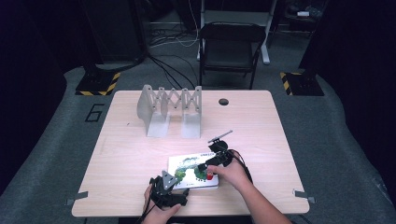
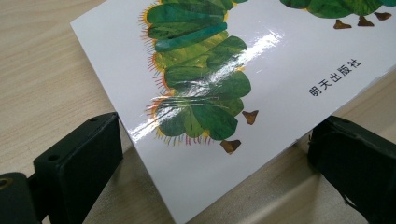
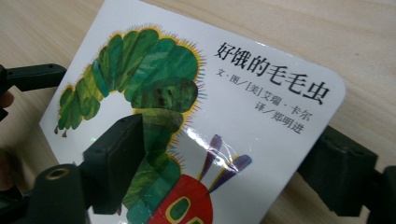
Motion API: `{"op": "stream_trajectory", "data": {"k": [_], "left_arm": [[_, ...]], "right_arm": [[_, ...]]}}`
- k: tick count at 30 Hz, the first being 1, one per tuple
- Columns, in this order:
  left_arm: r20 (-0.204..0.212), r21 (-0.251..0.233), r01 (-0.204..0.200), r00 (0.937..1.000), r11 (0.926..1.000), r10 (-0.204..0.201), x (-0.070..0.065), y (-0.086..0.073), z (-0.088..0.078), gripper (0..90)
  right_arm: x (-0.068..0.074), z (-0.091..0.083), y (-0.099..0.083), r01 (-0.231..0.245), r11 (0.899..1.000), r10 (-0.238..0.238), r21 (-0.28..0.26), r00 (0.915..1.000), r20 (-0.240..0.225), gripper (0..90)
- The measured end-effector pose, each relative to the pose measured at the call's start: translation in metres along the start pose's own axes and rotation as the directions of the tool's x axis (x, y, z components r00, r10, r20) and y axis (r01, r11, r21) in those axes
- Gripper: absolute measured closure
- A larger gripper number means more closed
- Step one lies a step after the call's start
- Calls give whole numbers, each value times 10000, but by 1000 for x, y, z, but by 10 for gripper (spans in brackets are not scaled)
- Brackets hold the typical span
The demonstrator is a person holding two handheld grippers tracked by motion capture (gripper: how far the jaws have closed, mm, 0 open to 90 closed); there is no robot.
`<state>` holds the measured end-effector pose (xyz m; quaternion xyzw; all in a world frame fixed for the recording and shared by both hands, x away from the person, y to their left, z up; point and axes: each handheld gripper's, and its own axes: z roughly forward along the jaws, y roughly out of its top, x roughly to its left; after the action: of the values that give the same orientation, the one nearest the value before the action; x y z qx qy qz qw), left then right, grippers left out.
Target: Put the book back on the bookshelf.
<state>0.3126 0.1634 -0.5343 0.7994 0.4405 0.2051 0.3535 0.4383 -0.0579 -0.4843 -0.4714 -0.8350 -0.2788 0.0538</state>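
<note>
While the book [image 1: 192,171] lies flat on the table [image 1: 261,126] near its front edge, both grippers meet it with their jaws apart. In the left gripper view, the left gripper [image 2: 219,163] straddles a corner of the white cover, one black jaw on each side, neither pressing the card. In the right gripper view, the right gripper [image 3: 219,172] spans the opposite end: one jaw rests over the green caterpillar picture, the other lies past the cover's edge beside the printed title. In the high view, the left gripper [image 1: 173,183] sits at the book's near-left corner and the right gripper [image 1: 205,169] over its right part, each held by a hand. A grey folding rack [image 1: 170,109] stands farther back, well apart from the book.
</note>
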Motion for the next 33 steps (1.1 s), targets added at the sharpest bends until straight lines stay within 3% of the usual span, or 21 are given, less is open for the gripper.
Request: {"op": "stream_trajectory", "data": {"k": [7, 12, 33], "left_arm": [[-6, -15, 21, 10000, 10000, -21, 0, 0, 0, 27], [-56, -35, 71, 10000, 10000, -71, 0, 0, 0, 27], [-77, -8, 113, 9999, 9999, -113, 0, 0, 0, 25]], "right_arm": [[-6, 1, 1, -295, 9995, 297, 129, 9994, -155, 272], [-12, -3, 1, -256, 9997, 255, -29, 9988, -416, 332], [-11, -6, 0, -68, 10000, 67, -25, 9986, -530, 353]]}}
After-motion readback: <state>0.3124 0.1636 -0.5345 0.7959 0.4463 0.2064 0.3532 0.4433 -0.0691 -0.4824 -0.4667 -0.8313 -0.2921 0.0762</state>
